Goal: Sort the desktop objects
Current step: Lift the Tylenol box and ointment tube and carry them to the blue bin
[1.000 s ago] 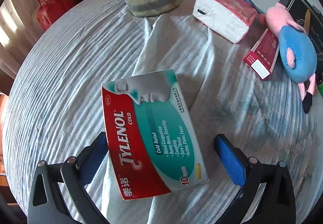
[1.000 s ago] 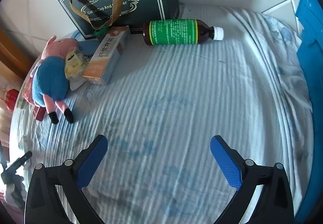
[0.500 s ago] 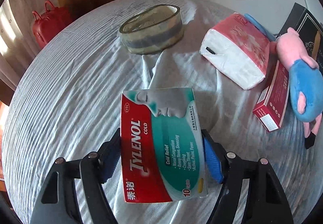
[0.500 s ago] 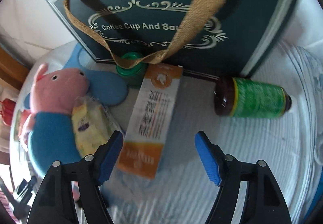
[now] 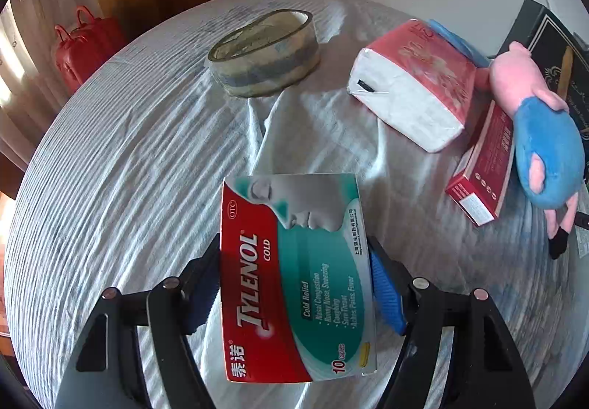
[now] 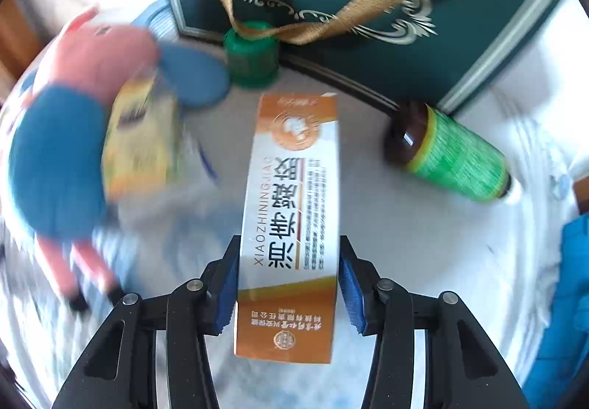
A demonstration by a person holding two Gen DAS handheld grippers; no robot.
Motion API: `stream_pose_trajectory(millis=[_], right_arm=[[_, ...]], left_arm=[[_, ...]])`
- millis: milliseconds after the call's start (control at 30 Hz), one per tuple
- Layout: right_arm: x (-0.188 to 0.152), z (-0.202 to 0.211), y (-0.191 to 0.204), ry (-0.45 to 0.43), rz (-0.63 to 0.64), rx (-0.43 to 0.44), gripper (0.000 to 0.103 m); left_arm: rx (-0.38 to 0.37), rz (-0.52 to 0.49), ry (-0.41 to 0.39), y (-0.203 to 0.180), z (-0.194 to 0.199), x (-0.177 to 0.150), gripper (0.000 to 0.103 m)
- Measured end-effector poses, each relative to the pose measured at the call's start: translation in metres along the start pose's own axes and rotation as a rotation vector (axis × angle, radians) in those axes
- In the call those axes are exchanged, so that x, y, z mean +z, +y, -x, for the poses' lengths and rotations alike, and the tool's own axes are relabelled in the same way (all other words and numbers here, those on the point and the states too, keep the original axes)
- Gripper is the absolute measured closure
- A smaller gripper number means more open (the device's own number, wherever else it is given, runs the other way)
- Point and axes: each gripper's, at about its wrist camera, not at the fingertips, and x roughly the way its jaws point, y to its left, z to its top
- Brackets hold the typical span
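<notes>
My left gripper (image 5: 294, 284) is shut on a red and teal Tylenol Cold box (image 5: 294, 276), its blue pads pressed on both long sides, above the striped cloth. My right gripper (image 6: 289, 285) is shut on a long orange and white medicine box (image 6: 291, 225) that points away toward a dark green gift bag (image 6: 353, 11). A brown bottle with a green label (image 6: 452, 155) lies to the right of that box. A pink and blue plush pig (image 6: 66, 122) lies to its left, blurred.
In the left wrist view a tape roll (image 5: 263, 53), a red and white tissue pack (image 5: 412, 85), a red carton (image 5: 482, 166) and the plush pig (image 5: 541, 136) lie ahead. A small green-capped bottle (image 6: 252, 53) stands by the gift bag.
My left gripper closed on the Tylenol box. My right gripper moved forward to the orange box and closed on it.
</notes>
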Motion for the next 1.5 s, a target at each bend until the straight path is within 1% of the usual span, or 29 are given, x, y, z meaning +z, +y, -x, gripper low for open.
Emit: stream_pose_trajectory(millis=[100, 233, 367, 500, 533, 567, 633, 667, 767, 867, 1067, 1133, 1233, 1333, 1500], right_arm=[[-0.03, 0.019, -0.002, -0.029, 0.01, 0.003, 0.056], [-0.076, 0.043, -0.001, -0.063, 0.001, 0.01, 0.056], [-0.127, 0.075, -0.003, -0.105, -0.041, 0.044, 0.056], [-0.175, 0.114, -0.004, -0.161, -0.083, 0.05, 0.056], [-0.182, 0.123, -0.01, -0.179, -0.093, 0.048, 0.056], [-0.183, 0.13, -0.019, -0.198, -0.104, 0.048, 0.056], [-0.197, 0.155, -0.024, -0.245, -0.131, 0.048, 0.056], [-0.208, 0.17, -0.036, -0.269, -0.144, 0.046, 0.056], [-0.24, 0.212, -0.052, -0.349, -0.178, 0.026, 0.056], [-0.269, 0.254, -0.068, -0.441, -0.203, -0.016, 0.056], [-0.317, 0.339, -0.117, -0.635, -0.256, -0.098, 0.056], [-0.334, 0.365, -0.139, -0.697, -0.277, -0.132, 0.056], [-0.359, 0.394, -0.177, -0.771, -0.325, -0.196, 0.056], [-0.382, 0.41, -0.224, -0.806, -0.388, -0.254, 0.056], [-0.412, 0.417, -0.297, -0.806, -0.478, -0.31, 0.056]], left_arm=[[-0.017, -0.001, -0.022, -0.006, 0.016, -0.011, 0.031], [-0.05, -0.005, -0.037, -0.019, 0.041, -0.036, 0.031], [-0.085, -0.056, -0.05, -0.04, 0.077, -0.069, 0.031], [-0.155, -0.123, -0.066, -0.063, 0.115, -0.097, 0.031], [-0.167, -0.143, -0.076, -0.073, 0.131, -0.104, 0.031], [-0.18, -0.166, -0.089, -0.081, 0.143, -0.109, 0.031], [-0.201, -0.212, -0.129, -0.097, 0.166, -0.118, 0.031], [-0.213, -0.233, -0.153, -0.106, 0.179, -0.122, 0.031], [-0.259, -0.298, -0.223, -0.135, 0.217, -0.134, 0.031], [-0.303, -0.365, -0.309, -0.17, 0.258, -0.144, 0.031], [-0.452, -0.461, -0.443, -0.254, 0.334, -0.162, 0.031], [-0.492, -0.494, -0.485, -0.287, 0.358, -0.171, 0.031], [-0.572, -0.533, -0.525, -0.337, 0.391, -0.185, 0.031], [-0.629, -0.588, -0.562, -0.392, 0.421, -0.203, 0.031], [-0.71, -0.688, -0.572, -0.477, 0.458, -0.236, 0.031]])
